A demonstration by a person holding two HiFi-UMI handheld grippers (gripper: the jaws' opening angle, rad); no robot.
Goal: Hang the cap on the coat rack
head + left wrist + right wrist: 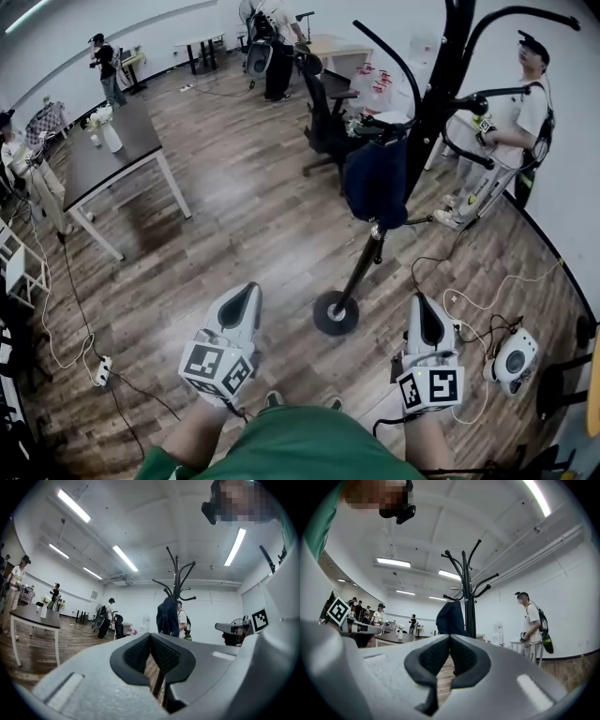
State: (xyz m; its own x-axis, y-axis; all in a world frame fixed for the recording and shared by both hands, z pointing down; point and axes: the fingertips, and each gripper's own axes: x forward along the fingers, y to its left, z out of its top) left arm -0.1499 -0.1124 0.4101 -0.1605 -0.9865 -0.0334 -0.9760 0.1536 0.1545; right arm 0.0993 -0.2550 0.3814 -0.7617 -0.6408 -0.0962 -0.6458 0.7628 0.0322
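Both the left gripper (249,289) and the right gripper (425,300) have fingers (137,654) pressed together on nothing. The dark blue cap (375,183) hangs on the coat rack (439,84), well ahead of them. It looks soft, light and floppy; pinching cloth near its top seems surest.

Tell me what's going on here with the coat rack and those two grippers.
A person holds the left gripper and right gripper, both shut and empty, pointed toward the black coat rack. A dark blue item, probably the cap, hangs from one of its arms, apart from both grippers. So the hanging looks done. Other people stand around the room.
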